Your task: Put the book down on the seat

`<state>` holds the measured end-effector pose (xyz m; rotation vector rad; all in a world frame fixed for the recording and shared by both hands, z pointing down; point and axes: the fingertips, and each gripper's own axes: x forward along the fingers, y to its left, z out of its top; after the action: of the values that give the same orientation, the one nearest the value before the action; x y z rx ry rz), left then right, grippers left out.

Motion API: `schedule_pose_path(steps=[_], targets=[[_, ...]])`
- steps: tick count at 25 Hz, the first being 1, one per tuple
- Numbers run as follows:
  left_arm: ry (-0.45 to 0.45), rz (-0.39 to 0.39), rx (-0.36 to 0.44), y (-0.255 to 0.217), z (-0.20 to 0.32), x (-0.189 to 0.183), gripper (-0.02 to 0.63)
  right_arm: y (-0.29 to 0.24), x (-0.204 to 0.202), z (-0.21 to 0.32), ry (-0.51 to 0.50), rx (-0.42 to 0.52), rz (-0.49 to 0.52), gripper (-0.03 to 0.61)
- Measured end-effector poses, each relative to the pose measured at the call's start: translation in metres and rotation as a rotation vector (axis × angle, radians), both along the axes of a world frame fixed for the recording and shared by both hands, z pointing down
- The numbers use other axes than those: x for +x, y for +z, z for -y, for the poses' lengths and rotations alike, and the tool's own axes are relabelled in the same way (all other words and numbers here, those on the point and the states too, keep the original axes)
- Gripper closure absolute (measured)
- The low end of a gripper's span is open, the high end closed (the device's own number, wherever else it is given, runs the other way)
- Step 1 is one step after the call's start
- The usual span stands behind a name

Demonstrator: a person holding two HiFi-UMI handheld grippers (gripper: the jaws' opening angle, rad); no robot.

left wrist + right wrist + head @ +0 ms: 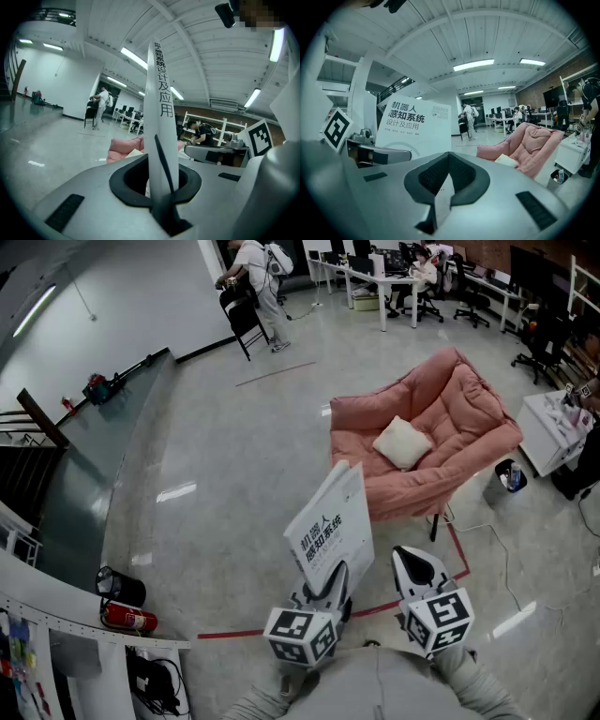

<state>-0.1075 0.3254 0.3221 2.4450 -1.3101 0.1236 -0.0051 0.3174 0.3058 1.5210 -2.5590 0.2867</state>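
Note:
A white book [330,526] with black print stands upright in my left gripper [333,579], whose jaws are shut on its lower edge. Seen from the left gripper view, the spine of the book [159,108] rises straight up from between the pads of the left gripper [161,190]. My right gripper [417,568] hangs just right of it, shut with nothing in it. From the right gripper view the book's cover [415,124] fills the left, beyond the right gripper [440,187]. The seat, a pink padded chair [441,418] holding a cream cushion [403,442], stands a little ahead and to the right.
A red tape line [253,629] crosses the floor by my feet. A fire extinguisher [131,618] lies at the left. A small bin [509,476] and a white table [548,432] stand right of the chair. A person [258,277] stands by a black chair far back.

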Motion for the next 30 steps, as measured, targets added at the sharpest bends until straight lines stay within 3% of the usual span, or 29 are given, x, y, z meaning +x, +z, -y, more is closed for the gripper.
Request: schedule_pose_path(steps=[21,30], targets=[[-0.051,-0.014,0.007,-0.001,-0.018,0.031,0.566,0.009,0.027,-0.022,-0.078,-0.009,-0.001,0.573],[-0.058,-0.022,0.001,-0.003,0.007,0.033,0.566,0.017,0.032,-0.007,-0.083,-0.036,0.004,0.574]])
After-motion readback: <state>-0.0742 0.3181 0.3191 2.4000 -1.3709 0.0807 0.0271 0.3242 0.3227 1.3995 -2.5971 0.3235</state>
